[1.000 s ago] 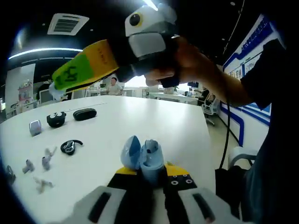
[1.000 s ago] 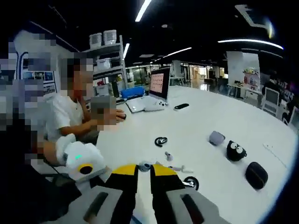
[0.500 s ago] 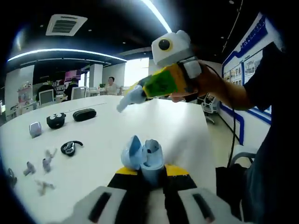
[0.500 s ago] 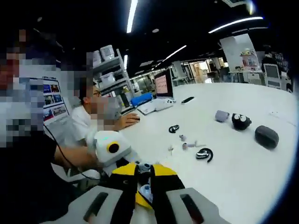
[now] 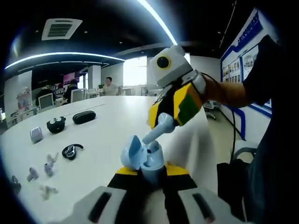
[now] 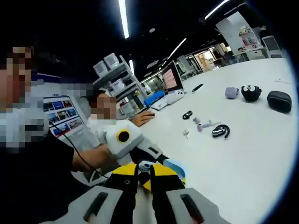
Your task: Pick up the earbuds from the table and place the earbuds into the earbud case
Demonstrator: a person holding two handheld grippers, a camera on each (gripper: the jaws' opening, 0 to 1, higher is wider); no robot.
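Left gripper jaws clamped on the open light-blue earbud case, lid hinged open to the left in the left gripper view, held up above the tabletop near its near edge. Right gripper comes in from above-right in that view, tilted nose-down, tip right at the case mouth. In the right gripper view its jaws are pinched on a small pale earbud, with the case's blue edge just beyond the tips.

Risks, as I judge them:
- Earbud not lined up with its well: it would sit proud or jam on the rim. Orientation in the pinch is too small to read.
- Letting go early, before it seats: bud bounces off the case onto the tabletop or floor.
- Pushing down too hard: case could pivot or slip in the left jaws, since only the lower body is clamped.
- Lid is close to the approach path; a nudge could swing it shut.

Pose: person's right hand reaches across from the right, wrist angled down; left gripper points forward and roughly level.

More loose earbuds lie toward the tabletop's left edge, other cases farther back.
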